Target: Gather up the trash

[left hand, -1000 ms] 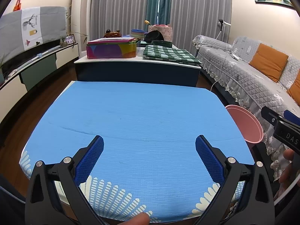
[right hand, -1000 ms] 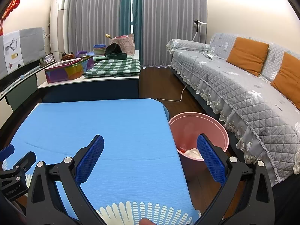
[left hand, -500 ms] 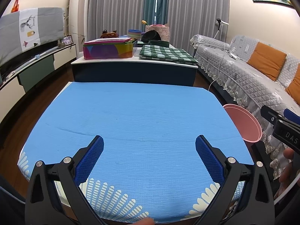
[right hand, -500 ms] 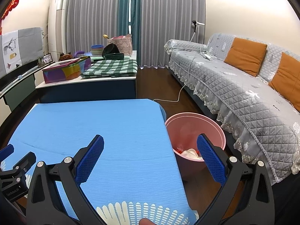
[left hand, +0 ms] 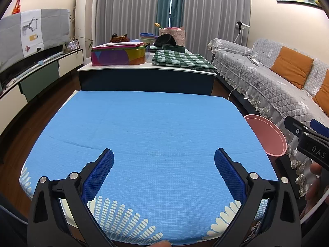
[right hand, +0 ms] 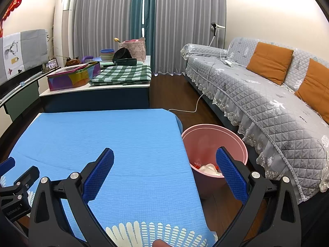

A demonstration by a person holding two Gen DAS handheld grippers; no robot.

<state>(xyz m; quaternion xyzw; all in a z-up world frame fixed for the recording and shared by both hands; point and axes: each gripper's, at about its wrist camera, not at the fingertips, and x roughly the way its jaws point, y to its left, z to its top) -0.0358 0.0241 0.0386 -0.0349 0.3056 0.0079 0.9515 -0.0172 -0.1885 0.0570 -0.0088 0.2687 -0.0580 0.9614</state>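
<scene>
the pink bin [right hand: 213,144] holds scraps (too small to identify), its near wall behind the right jaws.

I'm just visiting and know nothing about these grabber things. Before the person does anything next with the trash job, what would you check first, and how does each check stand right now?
1. Left gripper open and holding nothing: ok.
2. Right gripper open and holding nothing: ok.
3. Pink bin upright on the floor beside the table, mouth unobstructed: ok.
4. Trash already inside the bin: ok, white crumpled paper and red bits lie at the bottom.
5. Trash left on the blue tablecloth: none shows in either view.
6. Trash elsewhere, on the floor or the sofa: cannot tell, only part of the room shows.
</scene>
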